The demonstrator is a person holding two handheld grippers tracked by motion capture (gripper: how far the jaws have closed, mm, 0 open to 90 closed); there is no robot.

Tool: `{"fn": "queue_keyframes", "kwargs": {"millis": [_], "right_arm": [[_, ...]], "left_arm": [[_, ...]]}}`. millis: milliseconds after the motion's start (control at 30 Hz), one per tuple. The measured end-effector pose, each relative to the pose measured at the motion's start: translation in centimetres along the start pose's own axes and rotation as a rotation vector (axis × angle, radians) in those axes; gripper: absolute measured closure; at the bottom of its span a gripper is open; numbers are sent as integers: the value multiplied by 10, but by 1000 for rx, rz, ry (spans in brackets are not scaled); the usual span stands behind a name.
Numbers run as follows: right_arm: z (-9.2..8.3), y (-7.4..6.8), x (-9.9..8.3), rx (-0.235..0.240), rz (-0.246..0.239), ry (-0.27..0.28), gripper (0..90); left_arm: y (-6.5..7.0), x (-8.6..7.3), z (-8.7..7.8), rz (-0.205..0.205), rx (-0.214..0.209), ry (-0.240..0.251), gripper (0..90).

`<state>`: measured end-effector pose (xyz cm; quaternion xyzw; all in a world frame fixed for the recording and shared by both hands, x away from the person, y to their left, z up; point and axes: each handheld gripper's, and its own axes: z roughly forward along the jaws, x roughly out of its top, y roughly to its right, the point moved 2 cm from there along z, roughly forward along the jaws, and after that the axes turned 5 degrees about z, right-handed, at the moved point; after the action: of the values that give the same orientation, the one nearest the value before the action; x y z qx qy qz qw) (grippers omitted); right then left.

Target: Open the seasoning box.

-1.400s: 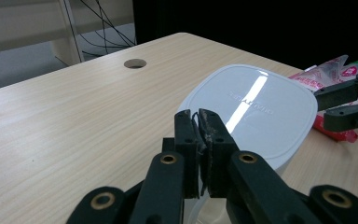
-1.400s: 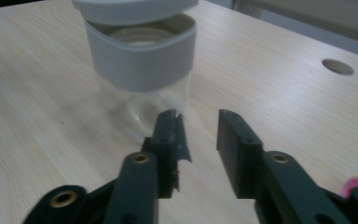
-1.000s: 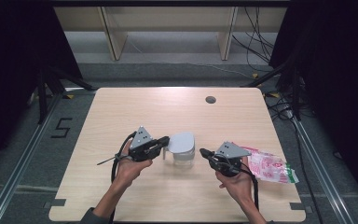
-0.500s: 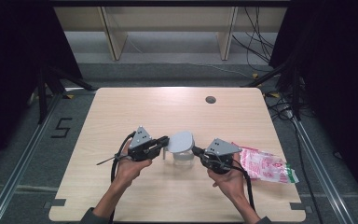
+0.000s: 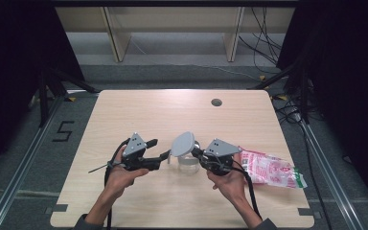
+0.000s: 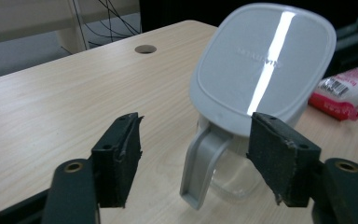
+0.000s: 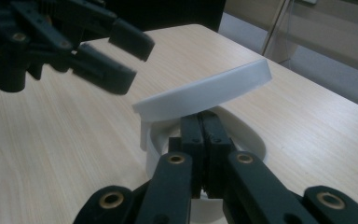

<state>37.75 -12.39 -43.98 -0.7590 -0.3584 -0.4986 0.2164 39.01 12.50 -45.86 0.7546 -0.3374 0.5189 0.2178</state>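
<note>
Pale wooden table [image 5: 139,115] under the high view, dark floor and rails on either side, shelving legs beyond the far edge. Round cable hole [image 5: 216,102] near the far edge, with the whole far half of the top free around it. Clear jug [image 5: 188,162] near the front middle, grey lid [image 5: 182,143] tilted up over it. Left gripper [image 5: 161,148] just left of the jug, jaws parted, having just been opening, nothing clamped. Right gripper [image 5: 196,152] at the jug's right side, jaws shut tight. Pink packet [image 5: 270,168] lying flat beyond the right hand, toward the right edge. Bare wood between the hands and the front edge.

Left gripper view: black jaws spread wide, jug handle [image 6: 200,163] standing between them, apart from the left pad, contact with the right pad unclear. Lid [image 6: 261,63] raised and facing the camera, packet [image 6: 345,91] behind at the right, hole [image 6: 145,48] far off across open wood.

Right gripper view: jaws pressed together at the jug's rim [image 7: 235,128], under the lifted lid [image 7: 205,93]; whether anything is pinched cannot be told. Left gripper [image 7: 119,56] hanging spread above bare table at upper left.
</note>
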Motion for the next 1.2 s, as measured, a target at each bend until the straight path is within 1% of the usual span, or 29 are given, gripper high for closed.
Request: {"fn": "queue_keyframes", "kwargs": {"millis": [33, 67, 100, 133, 167, 200, 233, 267, 300, 333, 367, 400, 433, 467, 500, 533, 567, 633, 700, 733, 800, 867, 900, 967, 1033, 1067, 1133, 1167, 1200], "right_arm": [[0, 0, 1, 1, -11, -3, 900], [0, -2, 2, -2, 14, -8, 900], [1, -2, 3, -6, 5, -1, 900], [2, -3, 4, 1, -6, -3, 900], [3, -3, 5, 3, -4, 1, 900], [3, -4, 5, -2, 8, 4, 899], [3, -4, 6, 3, 3, -3, 898], [4, -4, 8, 10, -10, 2, 898], [5, -5, 9, 10, -20, 5, 897], [5, -5, 9, 12, -18, 1, 897], [6, -7, 10, 7, 1, 5, 896], [7, -8, 11, 18, -8, 3, 896], [8, -8, 12, 4, -5, 15, 896], [10, -9, 13, 15, -17, 10, 896], [10, -10, 13, 13, -9, 11, 896], [11, -11, 14, 16, -23, 8, 895], [11, -12, 15, 12, -13, 11, 894], [13, -12, 17, 19, -50, 12, 889], [14, -17, 19, 17, -26, 3, 890], [17, -18, 20, 15, -45, 17, 890], [19, -21, 22, 24, -50, 16, 889], [21, -24, 23, 29, -54, 16, 883], [21, -24, 24, 19, -78, 23, 877], [21, -26, 24, 29, -65, 18, 871], [19, -26, 24, 21, -41, 16, 859], [19, -24, 24, 17, -46, 21, 846], [16, -22, 24, 6, -26, 24, 796], [14, -19, 23, 13, -37, 23, 766], [10, -15, 21, 4, -9, 27, 725]], "left_arm": [[0, -2, -2, 20, -1, -9, 322], [0, -3, -3, 30, -2, -19, 320], [0, -4, -3, 27, -4, -15, 319], [0, -5, -4, 29, 8, -16, 317], [0, -5, -5, 17, 16, -20, 311], [-1, -4, -6, 19, 19, -25, 297], [-1, -4, -7, 3, 19, -31, 285], [0, -5, -7, -2, 16, -20, 282], [1, -5, -8, 9, 23, -25, 282], [1, -6, -8, 8, 22, -27, 282], [1, -7, -8, 5, 18, -27, 282], [1, -8, -8, 5, 20, -34, 280], [1, -10, -8, 2, 21, -41, 278], [2, -11, -8, -4, 17, -41, 278], [1, -12, -8, 5, 13, -45, 278], [1, -13, -8, 1, 20, -47, 277], [1, -14, -9, -4, 23, -47, 273], [1, -17, -9, -27, 24, -44, 255], [0, -19, -10, -22, 19, -42, 254], [0, -20, -10, -19, 19, -47, 253], [2, -22, -11, -28, 20, -48, 249], [3, -24, -11, -35, 8, -48, 235], [3, -24, -11, -33, 9, -51, 230], [3, -26, -12, -33, 18, -58, 228], [4, -28, -12, -32, 18, -56, 228], [4, -28, -12, -33, 18, -57, 227], [5, -30, -13, -44, 28, -55, 218], [5, -32, -13, -48, 23, -54, 214], [6, -32, -13, -46, 22, -57, 213]]}}
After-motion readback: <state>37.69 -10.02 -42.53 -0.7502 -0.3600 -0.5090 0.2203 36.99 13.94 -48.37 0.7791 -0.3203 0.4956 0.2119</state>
